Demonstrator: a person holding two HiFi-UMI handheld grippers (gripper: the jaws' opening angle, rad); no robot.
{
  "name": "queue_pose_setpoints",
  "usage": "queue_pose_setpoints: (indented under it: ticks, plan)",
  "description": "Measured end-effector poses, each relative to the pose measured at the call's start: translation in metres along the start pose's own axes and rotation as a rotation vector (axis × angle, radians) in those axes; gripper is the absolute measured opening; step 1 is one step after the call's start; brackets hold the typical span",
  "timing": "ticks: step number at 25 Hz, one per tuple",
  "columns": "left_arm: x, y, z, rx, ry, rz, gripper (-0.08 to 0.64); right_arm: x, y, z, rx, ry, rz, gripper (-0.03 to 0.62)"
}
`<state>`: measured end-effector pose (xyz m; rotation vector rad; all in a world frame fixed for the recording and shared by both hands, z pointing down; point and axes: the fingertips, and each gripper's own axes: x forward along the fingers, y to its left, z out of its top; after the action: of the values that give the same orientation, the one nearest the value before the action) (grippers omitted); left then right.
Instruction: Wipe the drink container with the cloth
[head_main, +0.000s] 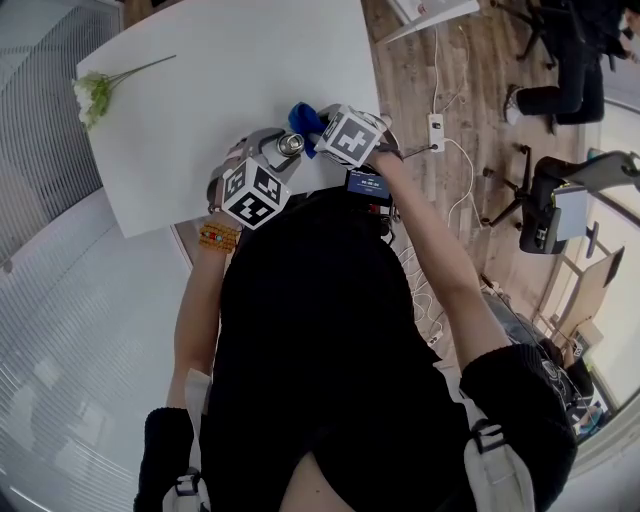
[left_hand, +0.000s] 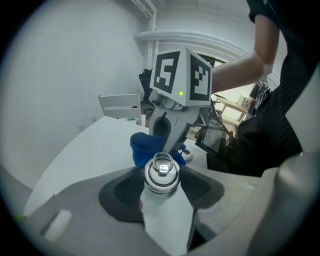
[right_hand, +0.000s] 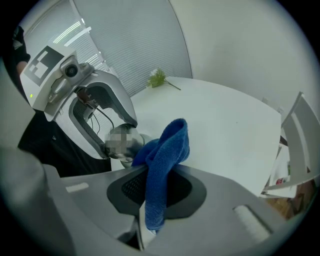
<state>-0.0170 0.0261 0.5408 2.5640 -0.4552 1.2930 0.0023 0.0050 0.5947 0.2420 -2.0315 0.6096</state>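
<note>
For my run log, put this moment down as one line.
left claw: shut on drink container | right claw: shut on blue cloth | cloth against container near its top | both held at white table edge

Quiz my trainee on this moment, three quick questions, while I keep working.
1. True or false: the left tool is shut on the drink container.
2. What does the right tool hold? A) a sponge B) the blue cloth C) a paper towel
3. Fill in: at the far corner of the white table lies a ____.

Key: 1 true; 2 B; 3 flower stem.
</note>
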Motion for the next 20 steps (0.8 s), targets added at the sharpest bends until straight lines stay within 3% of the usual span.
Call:
queue_pose_setpoints:
  ticks: [3,9,14,18,20]
  plan:
    - [0.000,-0.001,-0.001,-0.005,0.003,0.002,0.235,0.004,0.000,-0.004,0.051,-0.015,0.015,0.060]
    - [0.002,0.001,0.001,-0.020,0.007,-0.008,0.235,0.023,0.002,-0.028,0.048,0.071,0.005,0.061]
    - [0.005,0.001,0.000,-0.024,-0.001,-0.009,0.235,0.040,0.002,-0.036,0.109,0.081,0.019,0.061]
    - [0.006,0.001,0.004,-0.021,-0.005,-0.009,0.235,0.043,-0.002,-0.050,0.147,0.180,0.010,0.063]
    - [0.006,0.001,0.005,-0.021,-0.004,-0.007,0.235,0.044,-0.004,-0.046,0.150,0.184,0.013,0.066]
